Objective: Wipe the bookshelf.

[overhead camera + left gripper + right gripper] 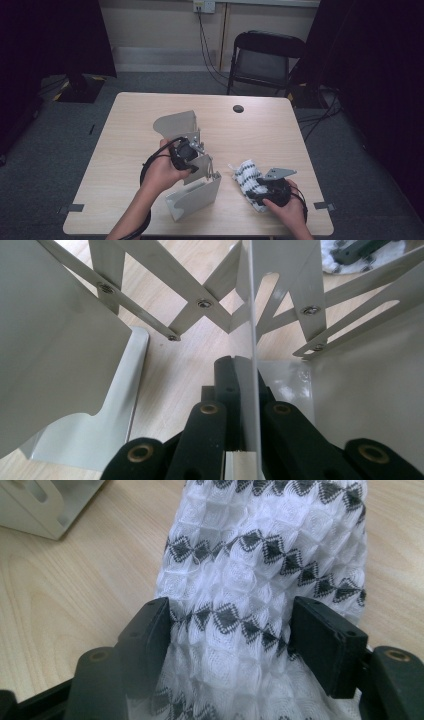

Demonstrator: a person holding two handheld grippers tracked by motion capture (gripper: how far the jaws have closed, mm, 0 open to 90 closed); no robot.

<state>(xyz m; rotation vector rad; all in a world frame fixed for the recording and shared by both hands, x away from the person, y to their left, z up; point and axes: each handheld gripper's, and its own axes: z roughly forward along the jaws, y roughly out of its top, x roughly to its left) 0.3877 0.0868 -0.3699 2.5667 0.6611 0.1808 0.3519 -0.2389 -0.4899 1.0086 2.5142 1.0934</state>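
A grey metal folding rack [175, 125] with upright plates joined by scissor links [200, 302] stands mid-table. My left gripper [192, 155] reaches into it from the near left. Its jaws [240, 370] are shut on the thin edge of the rack's middle plate [248, 315], which stands between them. To the right lies a rolled white cloth [246, 172] with black diamond marks. My right gripper [255, 192] is shut on that cloth [260, 555], one pad [150, 630] pressed into each side of the roll near its close end.
The rack's nearest plate [195, 197] stands close to the table's front edge [200, 234]. A cable hole [238, 108] sits at the far side of the table. Behind the table stands a black chair [265, 57]. A corner of the rack [40, 505] lies left of the cloth.
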